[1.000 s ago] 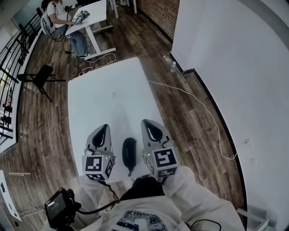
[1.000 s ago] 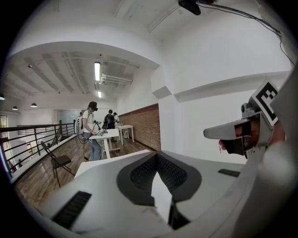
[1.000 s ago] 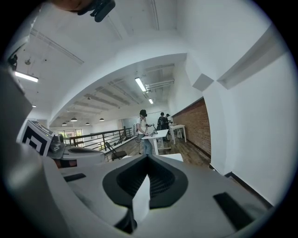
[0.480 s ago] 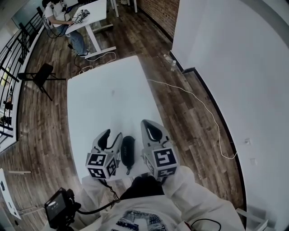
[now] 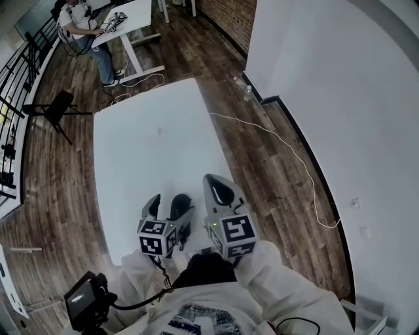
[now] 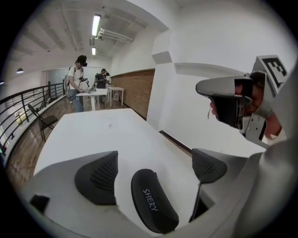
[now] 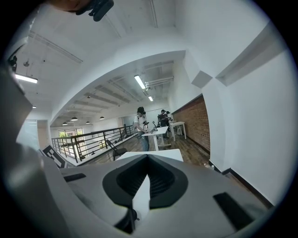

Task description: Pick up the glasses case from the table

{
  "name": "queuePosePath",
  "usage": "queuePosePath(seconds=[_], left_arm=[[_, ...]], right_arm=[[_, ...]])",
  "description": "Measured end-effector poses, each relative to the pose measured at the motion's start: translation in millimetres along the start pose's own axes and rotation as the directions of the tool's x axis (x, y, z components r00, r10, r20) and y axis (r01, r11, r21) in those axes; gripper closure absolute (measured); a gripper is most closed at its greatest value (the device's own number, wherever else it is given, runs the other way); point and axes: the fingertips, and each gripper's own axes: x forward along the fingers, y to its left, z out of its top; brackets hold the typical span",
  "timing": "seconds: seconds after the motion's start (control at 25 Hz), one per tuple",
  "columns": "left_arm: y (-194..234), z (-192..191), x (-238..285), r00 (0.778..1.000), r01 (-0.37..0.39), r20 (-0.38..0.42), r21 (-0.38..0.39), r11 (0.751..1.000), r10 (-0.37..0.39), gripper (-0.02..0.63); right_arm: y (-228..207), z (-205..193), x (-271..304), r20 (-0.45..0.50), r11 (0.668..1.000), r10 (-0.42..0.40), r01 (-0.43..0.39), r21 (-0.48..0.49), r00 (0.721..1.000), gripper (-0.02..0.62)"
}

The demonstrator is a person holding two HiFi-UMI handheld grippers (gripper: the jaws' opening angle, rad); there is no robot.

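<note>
A black oblong glasses case [image 6: 153,207] with white lettering lies near the front edge of the white table [image 5: 150,144]. My left gripper [image 6: 153,169] points down over it. Its jaws are opening and stand wide on either side of the case, and the dark pads [image 6: 100,176] do not touch it. In the head view the case [image 5: 179,207] shows between the left gripper's [image 5: 169,208] fingers. My right gripper [image 5: 219,190] hovers just to the right of the case, pointing nearly level. The right gripper [image 7: 148,159] is shut with nothing held.
The table's right edge borders a wooden floor with a white cable [image 5: 288,154] and a small bottle [image 5: 247,93] by the white wall. A black folding chair [image 5: 55,108] stands at the left. A person sits at a far desk [image 5: 124,19].
The left gripper has dropped and swung right over the case, and its jaws have gone from shut to wide apart around it. The right gripper has stayed put.
</note>
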Motion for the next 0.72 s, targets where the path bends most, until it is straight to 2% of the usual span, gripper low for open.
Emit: queuePosePath(seconds=[0.28, 0.6, 0.72], left_arm=[[3.7, -42.3, 24.6, 0.993, 0.007, -0.121, -0.065, 0.998, -0.015, 0.094], [15.4, -90.4, 54.6, 0.965, -0.028, -0.261, -0.075, 0.997, 0.007, 0.094], [25.6, -107.4, 57.6, 0.949, -0.075, -0.313, -0.077, 0.994, 0.047, 0.094]], right_arm=[[-2.2, -1.8, -3.2, -0.009, 1.0, -0.01, 0.01, -0.001, 1.0, 0.597], [-5.8, -3.2, -7.7, -0.021, 1.0, -0.024, 0.024, -0.004, 0.999, 0.597], [-7.2, -3.4, -9.2, -0.021, 1.0, -0.029, 0.029, -0.006, 0.999, 0.597]])
